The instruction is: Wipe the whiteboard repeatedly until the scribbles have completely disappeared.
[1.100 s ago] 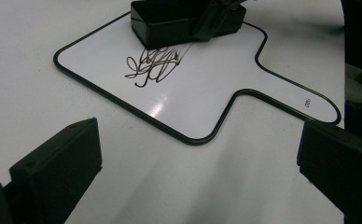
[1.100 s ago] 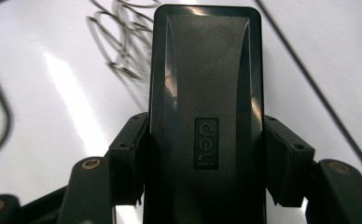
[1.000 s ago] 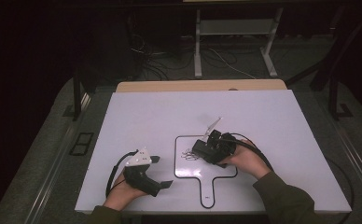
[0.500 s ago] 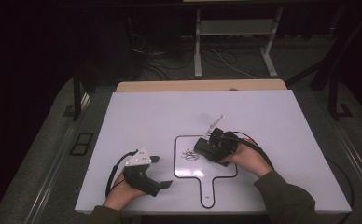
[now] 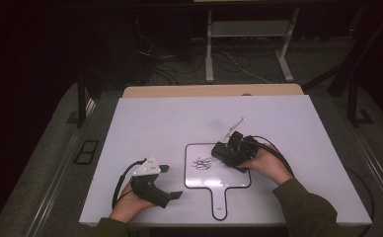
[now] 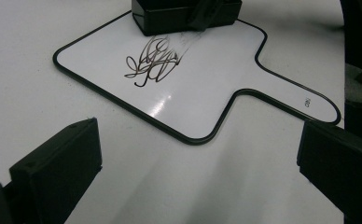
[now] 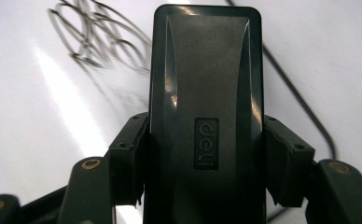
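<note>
A paddle-shaped whiteboard (image 5: 229,178) with a black rim lies flat on the white table, handle toward me. A black pen scribble (image 5: 203,162) marks its left part. My right gripper (image 5: 224,152) is shut on a black eraser (image 5: 220,149) whose face rests on the board just right of the scribble. In the right gripper view the eraser (image 7: 206,116) sits clamped between the fingers (image 7: 128,158), and the scribble (image 7: 100,32) is smeared beside it. My left gripper (image 5: 171,181) rests open on the table left of the board, its jaws wide around bare table (image 6: 200,186).
The white table (image 5: 145,123) has free room on every side of the board. A wooden strip (image 5: 209,91) runs along the far edge. Beyond it stand a metal frame (image 5: 209,49) and loose cables on the floor.
My right gripper has slid the eraser a little to the left, toward the scribble. The left gripper has stayed where it was.
</note>
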A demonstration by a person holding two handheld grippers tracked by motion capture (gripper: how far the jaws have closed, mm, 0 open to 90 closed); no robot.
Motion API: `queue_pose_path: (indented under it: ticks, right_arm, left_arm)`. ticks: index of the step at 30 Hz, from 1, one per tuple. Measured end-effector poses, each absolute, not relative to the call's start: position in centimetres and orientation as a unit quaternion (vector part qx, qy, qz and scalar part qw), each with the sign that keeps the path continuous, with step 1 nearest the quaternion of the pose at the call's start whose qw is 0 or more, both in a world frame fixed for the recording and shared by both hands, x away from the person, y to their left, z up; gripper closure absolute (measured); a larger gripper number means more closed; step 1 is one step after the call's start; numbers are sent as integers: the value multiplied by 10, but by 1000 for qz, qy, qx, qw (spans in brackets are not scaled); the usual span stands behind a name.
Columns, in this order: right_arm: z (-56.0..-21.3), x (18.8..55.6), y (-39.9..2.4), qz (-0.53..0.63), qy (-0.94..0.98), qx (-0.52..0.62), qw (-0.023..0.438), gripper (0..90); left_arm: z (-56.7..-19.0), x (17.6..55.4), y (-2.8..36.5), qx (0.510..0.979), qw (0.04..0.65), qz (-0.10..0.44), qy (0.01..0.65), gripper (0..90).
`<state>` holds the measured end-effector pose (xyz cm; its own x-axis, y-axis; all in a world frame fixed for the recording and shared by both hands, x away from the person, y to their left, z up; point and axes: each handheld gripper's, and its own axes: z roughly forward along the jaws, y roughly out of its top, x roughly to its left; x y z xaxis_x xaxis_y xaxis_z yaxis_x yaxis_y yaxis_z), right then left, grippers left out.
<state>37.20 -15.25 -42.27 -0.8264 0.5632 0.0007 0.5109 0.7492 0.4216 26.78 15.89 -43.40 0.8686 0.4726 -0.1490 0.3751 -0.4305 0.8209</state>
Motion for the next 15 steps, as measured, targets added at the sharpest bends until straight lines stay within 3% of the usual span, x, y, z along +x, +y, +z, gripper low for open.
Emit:
queue_pose_path:
  ticks: [15]
  right_arm:
    - [-422,356,-122,211,947,237,49,384]
  left_arm:
    - [-434,268,159,844,471,53,250,0]
